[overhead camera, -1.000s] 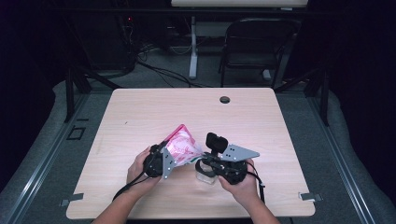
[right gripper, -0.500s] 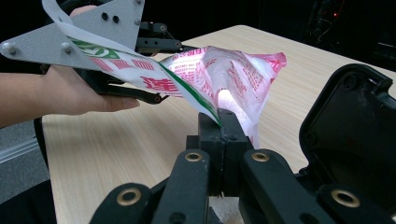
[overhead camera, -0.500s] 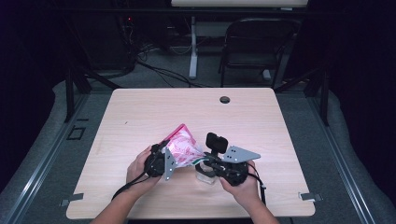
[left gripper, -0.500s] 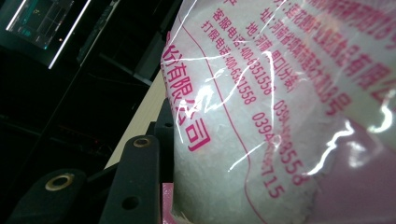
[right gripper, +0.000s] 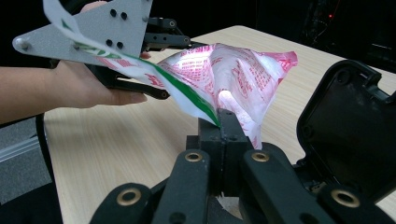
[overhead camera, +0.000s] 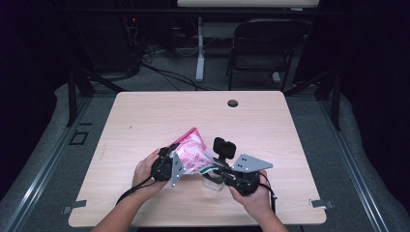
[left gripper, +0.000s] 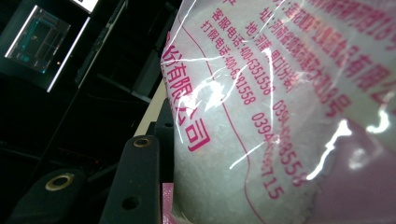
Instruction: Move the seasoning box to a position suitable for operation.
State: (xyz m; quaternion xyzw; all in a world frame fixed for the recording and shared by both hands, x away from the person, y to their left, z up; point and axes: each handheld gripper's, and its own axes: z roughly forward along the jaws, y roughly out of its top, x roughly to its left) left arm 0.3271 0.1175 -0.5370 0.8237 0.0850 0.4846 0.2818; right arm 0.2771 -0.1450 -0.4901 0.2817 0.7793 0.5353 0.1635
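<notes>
The bag is clear plastic over white grains, printed with pink-red lettering and a solid pink band along its far edge; a torn strip of it carries a green stripe on white. The counter is pale wood grain with one dark round hole. Both grippers are black with grey three-cornered plates and brass-coloured rivets on the fingers.
</notes>
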